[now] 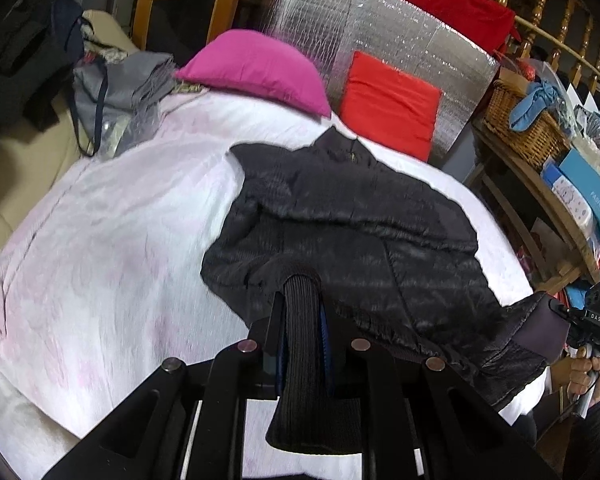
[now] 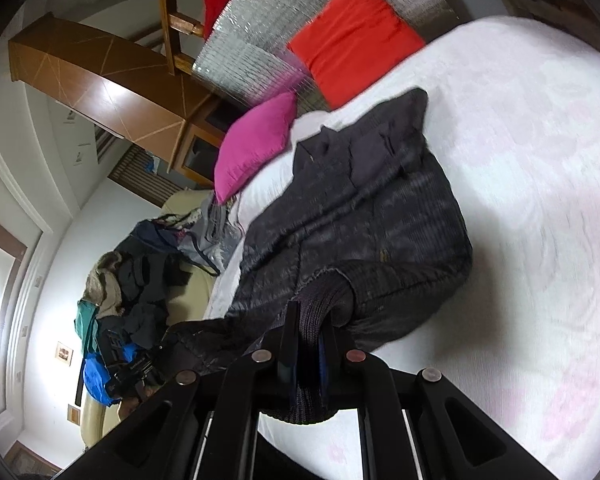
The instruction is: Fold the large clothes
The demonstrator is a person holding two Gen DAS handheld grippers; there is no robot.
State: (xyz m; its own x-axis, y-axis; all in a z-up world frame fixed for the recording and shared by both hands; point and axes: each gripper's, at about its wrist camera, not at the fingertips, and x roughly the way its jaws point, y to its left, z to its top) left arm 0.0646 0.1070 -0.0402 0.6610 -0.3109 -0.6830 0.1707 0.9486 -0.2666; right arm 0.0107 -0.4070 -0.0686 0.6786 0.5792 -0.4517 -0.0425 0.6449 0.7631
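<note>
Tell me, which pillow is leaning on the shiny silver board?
The red-orange pillow stands against the silver board; the pink pillow lies on the bed.

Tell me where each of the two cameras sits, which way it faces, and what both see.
Left wrist: on the left gripper, facing up the bed to the pillows; the right gripper and hand show at right.
Right wrist: on the right gripper, view rolled; the left gripper shows lower left.
Shared: dark jacket, each gripper clamping a ribbed cuff; pink pillow.
</note>
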